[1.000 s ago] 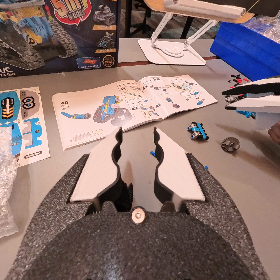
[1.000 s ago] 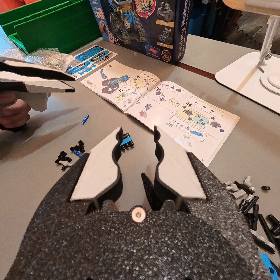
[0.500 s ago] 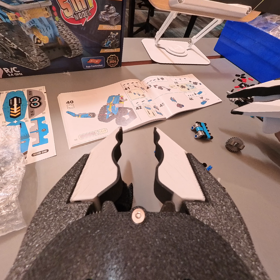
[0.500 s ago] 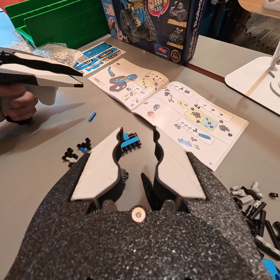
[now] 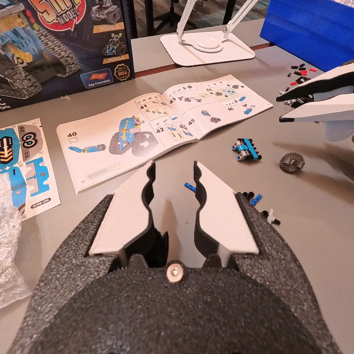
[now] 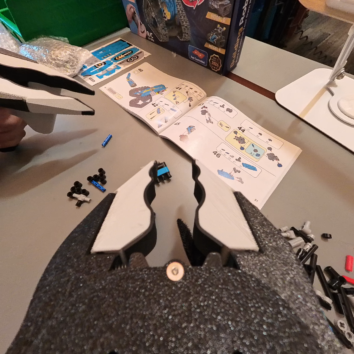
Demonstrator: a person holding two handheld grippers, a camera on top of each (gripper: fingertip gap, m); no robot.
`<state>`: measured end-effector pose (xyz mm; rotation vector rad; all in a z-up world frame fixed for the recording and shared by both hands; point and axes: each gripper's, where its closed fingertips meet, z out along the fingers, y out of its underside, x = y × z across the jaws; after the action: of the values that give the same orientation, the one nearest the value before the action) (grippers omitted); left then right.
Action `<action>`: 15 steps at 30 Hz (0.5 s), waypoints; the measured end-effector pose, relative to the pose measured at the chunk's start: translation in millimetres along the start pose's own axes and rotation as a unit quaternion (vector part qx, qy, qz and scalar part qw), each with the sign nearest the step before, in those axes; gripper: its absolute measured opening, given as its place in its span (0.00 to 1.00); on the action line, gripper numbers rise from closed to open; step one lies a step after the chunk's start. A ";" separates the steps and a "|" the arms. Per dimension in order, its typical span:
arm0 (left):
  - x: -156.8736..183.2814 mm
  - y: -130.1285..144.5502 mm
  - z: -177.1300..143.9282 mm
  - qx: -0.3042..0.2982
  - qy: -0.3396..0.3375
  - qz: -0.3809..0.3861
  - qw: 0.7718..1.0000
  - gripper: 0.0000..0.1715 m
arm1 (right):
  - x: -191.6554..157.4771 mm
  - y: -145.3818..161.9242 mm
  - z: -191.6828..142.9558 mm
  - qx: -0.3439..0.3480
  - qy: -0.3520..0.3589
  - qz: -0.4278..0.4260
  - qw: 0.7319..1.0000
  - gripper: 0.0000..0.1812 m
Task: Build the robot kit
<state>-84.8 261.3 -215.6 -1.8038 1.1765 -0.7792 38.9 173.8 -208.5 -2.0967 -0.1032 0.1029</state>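
Observation:
My left gripper (image 5: 174, 162) is open and empty above the grey table, its tips near the front edge of an open instruction booklet (image 5: 134, 126). A small blue pin (image 5: 189, 186) lies beside its right finger. A small blue and black brick assembly (image 5: 246, 149) and a dark grey gear (image 5: 292, 162) lie to the right. My right gripper (image 6: 173, 162) is open and empty, and the blue and black assembly (image 6: 162, 171) lies just past its left fingertip. Each gripper shows in the other's view: the right one (image 5: 279, 109) and the left one (image 6: 92, 102), both open.
A dark toy box (image 5: 57, 44), a sticker sheet (image 5: 23, 164) and a bubble-wrap bag (image 5: 7, 254) are at the left. A white stand base (image 5: 206, 47) and a blue bin (image 5: 310, 30) stand at the back. Loose black, grey and red pins (image 6: 321, 268) lie right; black connectors (image 6: 86, 186) left. A green bin (image 6: 63, 19) stands behind. From my left tips it is roughly 5 cm to the small blue pin (image 5: 189, 186); from my right, 15 cm. It is also in sight in the right wrist view (image 6: 107, 138). The dark grey gear (image 5: 292, 162) is about 7 cm from my right fingertips.
Both grippers have shifted slightly, the left one turning to the left and the right one drawing nearer the blue and black assembly. Both have stayed open and empty.

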 end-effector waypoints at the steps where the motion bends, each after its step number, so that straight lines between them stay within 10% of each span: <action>1: -0.3 0.8 0.3 -0.002 0.000 0.000 1.000 0.23 | -0.2 0.5 0.1 -0.001 -0.003 0.003 1.000 0.20; 15: 7.0 2.1 1.3 -0.007 0.009 0.018 1.000 0.23 | -26.4 45.4 16.6 -0.110 -0.099 -0.059 0.987 0.28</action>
<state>-81.9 254.8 -217.6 -1.7865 1.2258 -0.7702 12.3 162.1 -255.3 -2.2906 -0.3741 0.2377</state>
